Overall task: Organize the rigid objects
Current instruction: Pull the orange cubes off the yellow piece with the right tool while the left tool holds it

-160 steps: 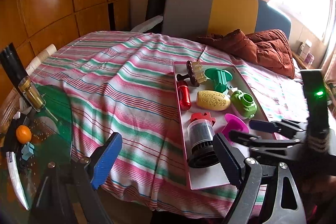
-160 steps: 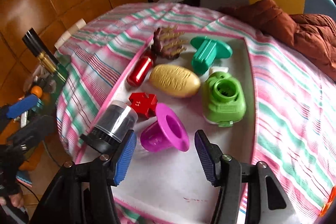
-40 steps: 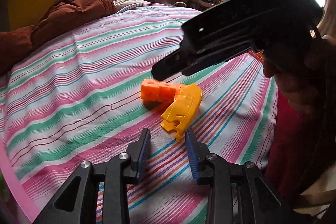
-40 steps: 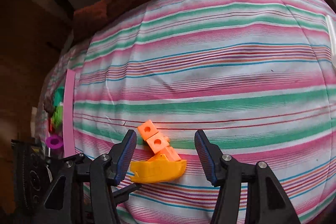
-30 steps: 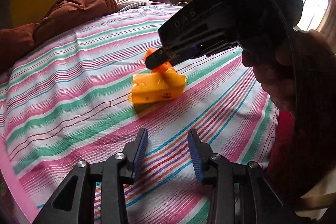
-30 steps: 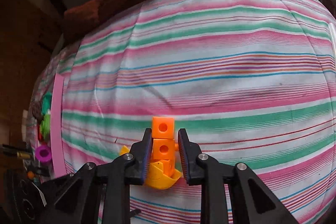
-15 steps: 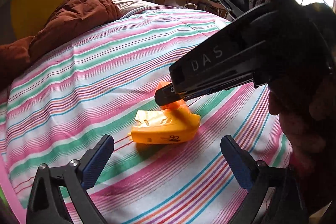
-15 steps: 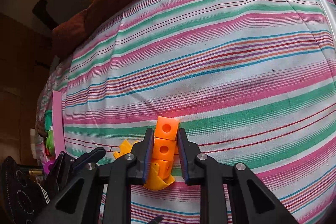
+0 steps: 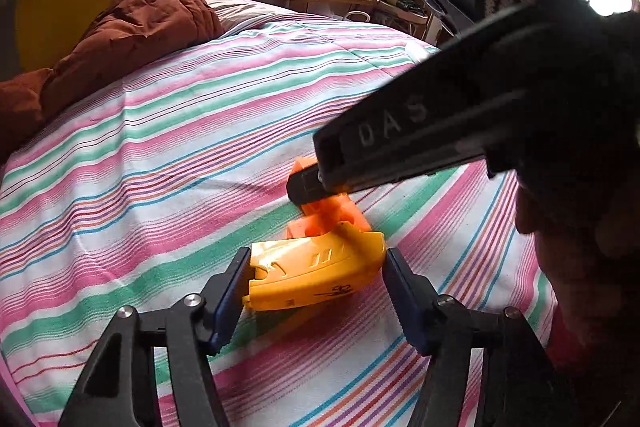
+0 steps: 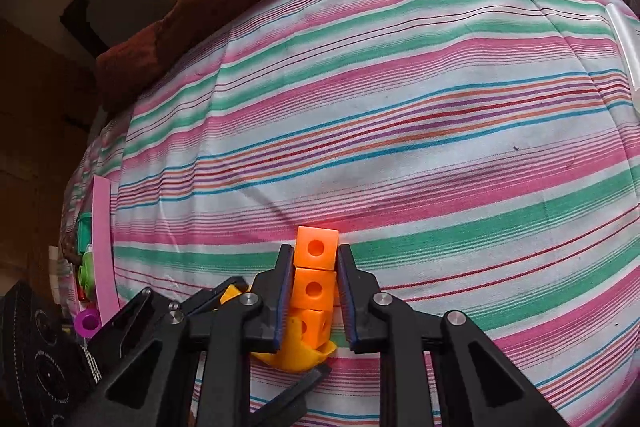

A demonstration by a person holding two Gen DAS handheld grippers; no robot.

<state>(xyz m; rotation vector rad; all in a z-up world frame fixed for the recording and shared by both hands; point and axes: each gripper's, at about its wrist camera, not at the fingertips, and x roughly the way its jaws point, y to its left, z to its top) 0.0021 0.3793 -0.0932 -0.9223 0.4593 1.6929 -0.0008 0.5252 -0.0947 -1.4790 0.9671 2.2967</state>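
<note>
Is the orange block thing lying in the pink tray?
No, the orange block piece is pinched in the right hand-held gripper over the striped sheet, far from the pink tray.

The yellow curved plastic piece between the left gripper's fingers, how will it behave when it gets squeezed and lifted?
The yellow curved piece looks like hard moulded plastic, so probably stiff and light. Its glossy, rounded ends may slip between the left gripper pads. Orange cube strip overlaps it, possibly dragging.

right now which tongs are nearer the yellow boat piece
Left. The left tongs straddle the yellow boat piece, a finger at each end, apparently not yet clamped. The right tongs sit just above it, shut on the orange cube strip.
</note>
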